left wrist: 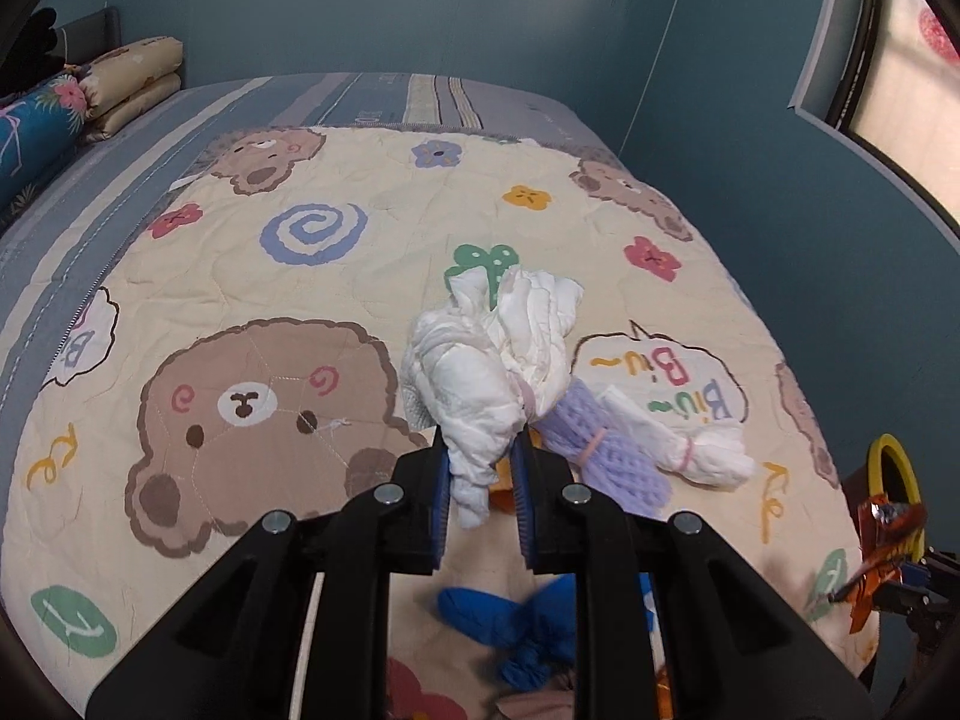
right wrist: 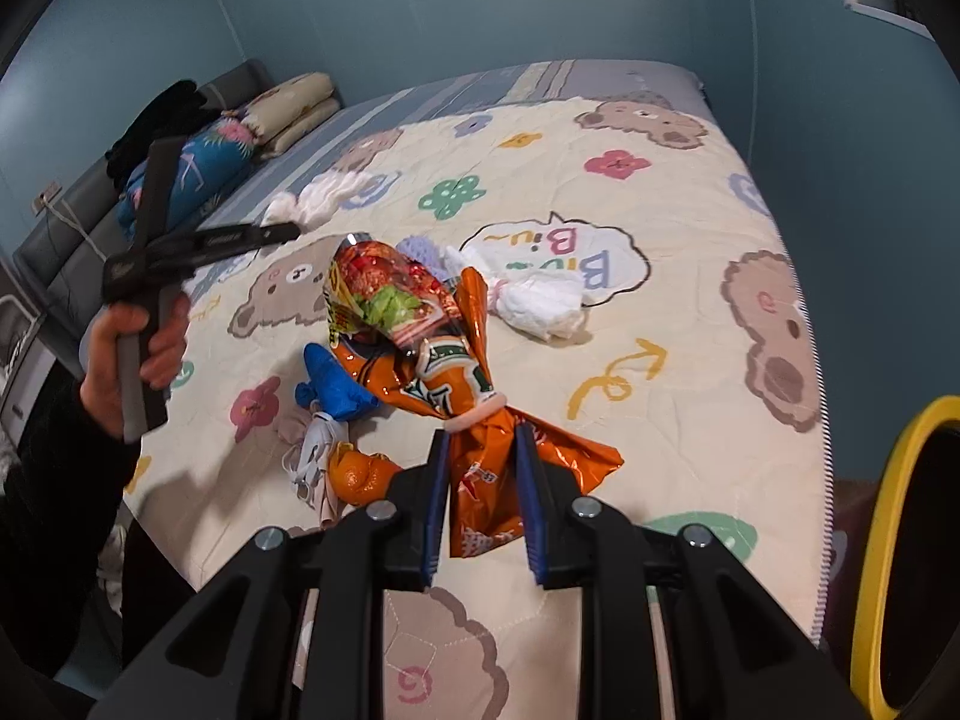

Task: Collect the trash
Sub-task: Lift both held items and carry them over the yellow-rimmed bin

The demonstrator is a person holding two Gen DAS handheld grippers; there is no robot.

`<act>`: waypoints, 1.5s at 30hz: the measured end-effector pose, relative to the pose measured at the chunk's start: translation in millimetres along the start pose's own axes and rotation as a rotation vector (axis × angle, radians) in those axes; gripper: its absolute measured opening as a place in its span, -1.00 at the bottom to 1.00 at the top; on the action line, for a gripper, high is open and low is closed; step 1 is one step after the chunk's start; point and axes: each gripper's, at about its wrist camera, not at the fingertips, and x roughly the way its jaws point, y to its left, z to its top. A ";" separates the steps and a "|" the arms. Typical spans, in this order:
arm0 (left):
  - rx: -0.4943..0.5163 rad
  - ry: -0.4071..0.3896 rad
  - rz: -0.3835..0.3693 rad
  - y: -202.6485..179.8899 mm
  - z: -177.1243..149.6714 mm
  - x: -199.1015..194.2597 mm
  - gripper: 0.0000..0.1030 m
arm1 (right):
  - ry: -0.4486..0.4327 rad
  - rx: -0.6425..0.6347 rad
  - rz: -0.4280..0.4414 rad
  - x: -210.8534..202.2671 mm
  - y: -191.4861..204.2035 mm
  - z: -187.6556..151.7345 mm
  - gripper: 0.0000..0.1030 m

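Observation:
My left gripper [left wrist: 480, 456] is shut on a white crumpled tissue bundle [left wrist: 480, 372] and holds it above the bear quilt [left wrist: 270, 276]. In the right wrist view that bundle [right wrist: 327, 195] shows past the left gripper's black body [right wrist: 180, 252]. My right gripper [right wrist: 480, 450] is shut on an orange snack wrapper [right wrist: 444, 372] tied with a rubber band, lifted over the quilt [right wrist: 690, 360]. On the quilt lie a purple bundle [left wrist: 606, 450], a second white bundle [left wrist: 696, 450] [right wrist: 540, 300], a blue bundle [left wrist: 516, 618] [right wrist: 336, 384], an orange peel [right wrist: 360, 474] and a face mask [right wrist: 312, 456].
A yellow-rimmed bin [right wrist: 900, 552] stands at the bed's right edge; it also shows in the left wrist view [left wrist: 894, 474]. Pillows [left wrist: 132, 78] and a floral bolster [left wrist: 36, 120] lie at the head. Teal walls surround the bed. A window [left wrist: 900, 60] is at the right.

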 end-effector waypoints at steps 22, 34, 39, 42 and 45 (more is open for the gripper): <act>0.078 0.010 -0.105 -94.4 -34.2 -41.3 -0.66 | -0.083 0.169 -0.045 -61.1 -50.8 -30.9 -0.60; 0.160 0.032 -0.163 -157.6 -46.0 -39.4 -0.66 | -0.112 0.242 -0.072 -82.6 -89.7 -49.7 -0.60; 0.184 0.039 -0.197 -181.6 -49.9 -40.6 -0.66 | -0.131 0.282 -0.087 -93.5 -108.5 -57.1 -0.60; 0.204 0.042 -0.218 -198.5 -51.9 -40.4 -0.66 | -0.148 0.304 -0.100 -102.7 -119.7 -60.8 -0.60; 0.225 0.047 -0.245 -216.3 -53.8 -40.4 -0.66 | -0.172 0.327 -0.121 -113.7 -132.8 -64.5 -0.60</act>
